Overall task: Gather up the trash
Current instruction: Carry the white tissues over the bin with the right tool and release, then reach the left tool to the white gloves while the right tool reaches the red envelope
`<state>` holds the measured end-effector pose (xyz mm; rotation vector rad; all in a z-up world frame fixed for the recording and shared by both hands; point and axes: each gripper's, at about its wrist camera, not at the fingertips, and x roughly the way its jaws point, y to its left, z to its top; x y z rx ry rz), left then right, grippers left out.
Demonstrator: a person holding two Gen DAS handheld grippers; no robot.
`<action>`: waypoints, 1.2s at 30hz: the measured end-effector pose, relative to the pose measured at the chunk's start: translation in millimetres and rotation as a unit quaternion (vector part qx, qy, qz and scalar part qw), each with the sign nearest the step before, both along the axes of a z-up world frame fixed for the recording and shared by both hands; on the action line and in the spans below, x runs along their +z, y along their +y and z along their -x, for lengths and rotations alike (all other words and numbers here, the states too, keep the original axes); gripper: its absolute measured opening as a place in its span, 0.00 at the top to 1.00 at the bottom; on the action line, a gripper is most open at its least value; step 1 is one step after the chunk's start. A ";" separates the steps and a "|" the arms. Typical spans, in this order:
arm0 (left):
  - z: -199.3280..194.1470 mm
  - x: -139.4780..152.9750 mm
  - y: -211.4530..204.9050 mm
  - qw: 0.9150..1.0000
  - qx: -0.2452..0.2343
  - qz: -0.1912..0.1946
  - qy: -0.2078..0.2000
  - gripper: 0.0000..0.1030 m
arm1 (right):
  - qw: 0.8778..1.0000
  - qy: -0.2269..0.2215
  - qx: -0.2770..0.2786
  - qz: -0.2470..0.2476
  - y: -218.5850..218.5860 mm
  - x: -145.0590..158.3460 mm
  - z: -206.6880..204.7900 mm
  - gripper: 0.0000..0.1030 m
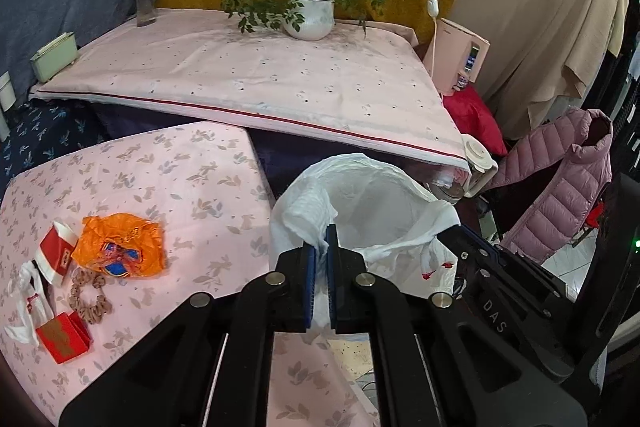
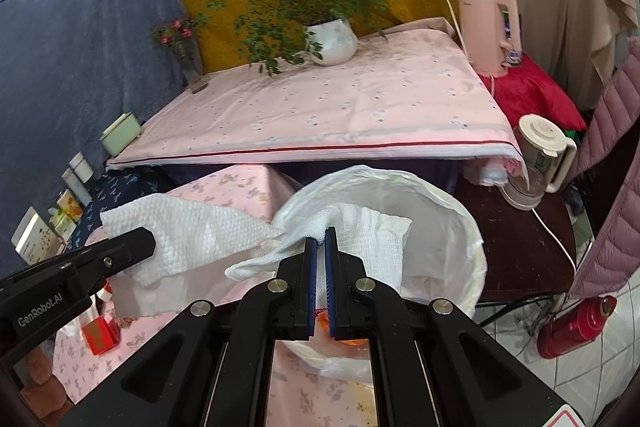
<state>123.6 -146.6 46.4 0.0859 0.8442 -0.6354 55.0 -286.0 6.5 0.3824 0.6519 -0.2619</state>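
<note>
A: Setting: low bench [image 1: 132, 187] under pink floral cloth, a higher pink-covered surface behind it, mustard hanging and potted plant [image 1: 310, 15] at the back. Bin with white liner [image 2: 460, 227] stands just off the bench's edge.

B: Item one?

A: White paper towel [image 2: 192, 231], embossed, draped between both tools. Right gripper [image 2: 321, 239]: fingers pressed together on one twisted end, over the bin mouth. Left gripper [image 1: 320, 247]: fingers pinching the other end of the sheet, beside the bin rim.

B: Handling?

A: Judged very light, limp, easily torn if pulled taut. Best held at a bunched fold, as now; it should drop freely once released.

B: Remaining stock?

A: On the bench, well to the bin's left: orange wrapper [image 1: 120, 247], crumpled, thin, likely crackly and slippery, take it by a raised crease. Red-and-white packet [image 1: 56, 255], touching the wrapper; stiff card, grip across its narrow sides. Small red box [image 1: 64, 341], nearest the bench's front edge, rigid, light. Twisted white plastic scrap [image 1: 26, 295], soft, pinch mid-length. Pink scrunchie [image 1: 90, 295], between packet and box; probably not trash.

B: Bin contents?

A: Something orange at the bottom, seen from the right wrist; otherwise cannot tell.
</note>
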 end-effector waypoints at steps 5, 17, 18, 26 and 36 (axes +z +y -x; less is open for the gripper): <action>-2.2 -6.4 -27.9 1.000 -0.022 -0.002 0.008 0.95 | 1.000 0.006 -0.016 -0.006 -19.9 -9.3 3.5 0.96; -5.4 -18.1 -46.3 1.000 -0.012 -0.016 0.000 0.54 | 0.999 0.015 -0.031 -0.005 -31.7 -21.5 0.1 0.78; -6.1 -18.3 -44.4 1.000 -0.008 -0.017 -0.001 0.52 | 0.999 0.014 -0.031 -0.004 -30.9 -21.5 -0.5 0.76; -14.6 -20.8 -17.8 0.999 0.029 -0.012 0.005 0.48 | 1.000 0.011 -0.015 -0.001 -14.4 -16.8 -2.7 0.71; -19.5 -23.7 21.3 0.998 0.065 -0.006 0.015 0.47 | 1.000 0.012 0.007 0.011 14.0 -10.3 -5.7 0.65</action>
